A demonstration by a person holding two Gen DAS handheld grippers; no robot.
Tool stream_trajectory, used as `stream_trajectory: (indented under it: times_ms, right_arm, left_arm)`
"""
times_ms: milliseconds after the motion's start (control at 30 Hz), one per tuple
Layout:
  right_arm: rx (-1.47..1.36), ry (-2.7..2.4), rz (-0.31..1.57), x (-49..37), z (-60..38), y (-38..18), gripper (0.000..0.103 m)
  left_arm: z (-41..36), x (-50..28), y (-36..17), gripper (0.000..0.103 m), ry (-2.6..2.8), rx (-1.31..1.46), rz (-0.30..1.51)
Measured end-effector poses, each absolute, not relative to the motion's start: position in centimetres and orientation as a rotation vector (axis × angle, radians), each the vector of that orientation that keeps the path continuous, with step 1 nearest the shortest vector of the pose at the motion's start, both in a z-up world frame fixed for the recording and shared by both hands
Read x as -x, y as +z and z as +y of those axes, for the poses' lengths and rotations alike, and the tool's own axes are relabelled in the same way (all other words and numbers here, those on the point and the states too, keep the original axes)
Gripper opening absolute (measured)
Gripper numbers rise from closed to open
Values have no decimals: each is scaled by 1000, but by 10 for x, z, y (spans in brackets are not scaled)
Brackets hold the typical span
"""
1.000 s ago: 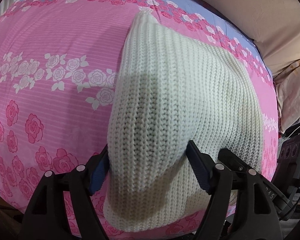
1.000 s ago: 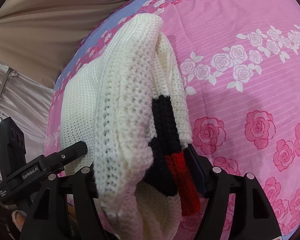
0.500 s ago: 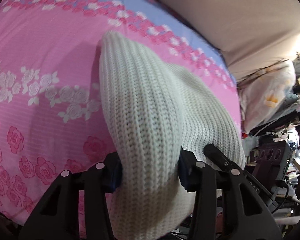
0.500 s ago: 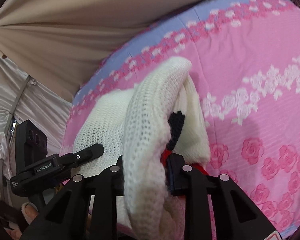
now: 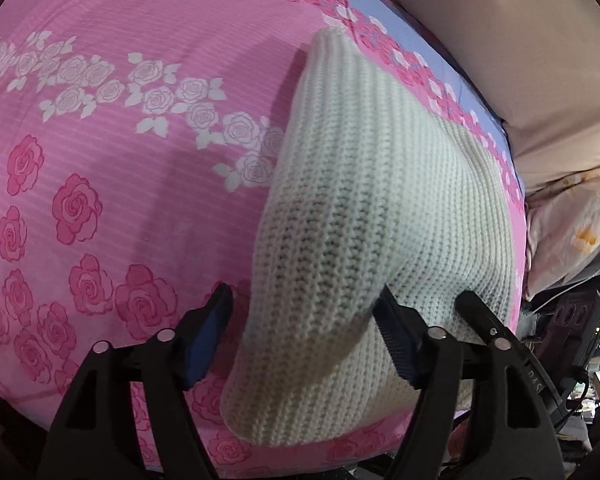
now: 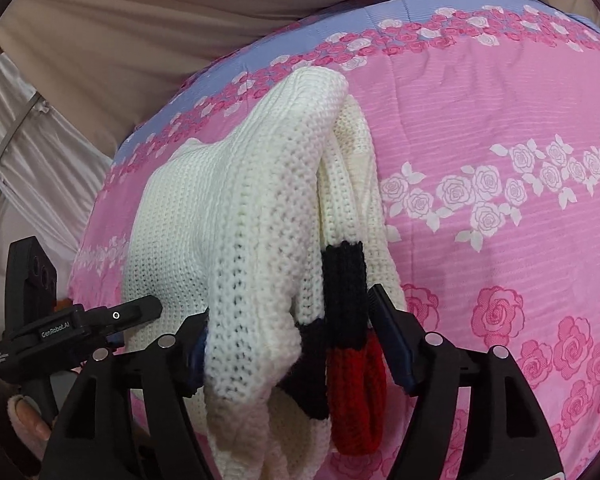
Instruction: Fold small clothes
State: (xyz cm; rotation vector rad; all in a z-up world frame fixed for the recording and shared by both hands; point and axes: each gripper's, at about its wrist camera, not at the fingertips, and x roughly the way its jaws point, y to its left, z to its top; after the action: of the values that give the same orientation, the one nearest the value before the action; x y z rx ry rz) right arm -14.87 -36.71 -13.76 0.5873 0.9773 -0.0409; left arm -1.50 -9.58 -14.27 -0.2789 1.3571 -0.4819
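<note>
Left wrist view: both tools, left tool [image 5: 302, 334] and right tool [image 6: 286, 336], opening around your soft, floppy knit sweater [image 5: 380, 208]; regrip its thick folded edge.

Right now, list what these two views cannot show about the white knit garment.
- Left wrist view: the white knit garment runs under the tongs' black frame, so its lower hem is hidden.
- Right wrist view: the red and black cuff is bunched; its full pattern is hidden by folds.
- Both views: the garment's underside is hidden against the pink floral sheet.
</note>
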Motion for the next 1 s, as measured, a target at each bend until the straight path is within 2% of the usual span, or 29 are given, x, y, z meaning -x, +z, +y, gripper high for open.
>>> stream_trajectory:
  times_ms: [67,167,200,233,367,467,500,533,567,600,633,667,733,1000]
  right_arm:
    - [-585,-56,984,151,-370,-132,67]
    - [-556,-77,958,165,-373,-116,75]
    - [-556,-81,956,169,-376,-116,82]
    - [-568,-81,966,171,-380,-121,84]
    - [-808,11,1021,163,-405,-164,85]
    - [-828,44,987,150,-404,-173,85]
    - [-814,48,978,145,-402,-173,83]
    - [-809,54,969,141,-401,-174,64]
    - [-827,77,973,136,-400,-176,60]
    - [-843,78,962,135,-400,-175,53]
    - [-840,86,944,137,-400,-170,47]
    - [-832,90,930,139,-399,-164,45]
    - [-826,97,893,147,-396,-145,42]
    - [-767,84,738,169,-391,-50,41]
  left_arm:
    - [-95,15,-141,71,-478,287,1344]
    - [-91,21,-131,70,-478,296,1311]
    - [-90,22,-128,70,-479,289,1297]
    - [-91,22,-126,70,-479,281,1285]
    - [-98,12,-135,73,-501,299,1308]
    - [-105,3,-145,79,-518,328,1329]
    - [-107,0,-149,79,-527,339,1337]
    - [-108,-2,-153,79,-533,351,1346]
    - [-111,-6,-156,79,-545,373,1351]
    - [-112,-7,-155,73,-555,377,1341]
    - [-116,-9,-154,61,-585,383,1350]
    - [-118,-10,-149,53,-586,377,1354]
    - [-120,-9,-135,48,-608,368,1342]
    - [-121,2,-38,47,-731,259,1226]
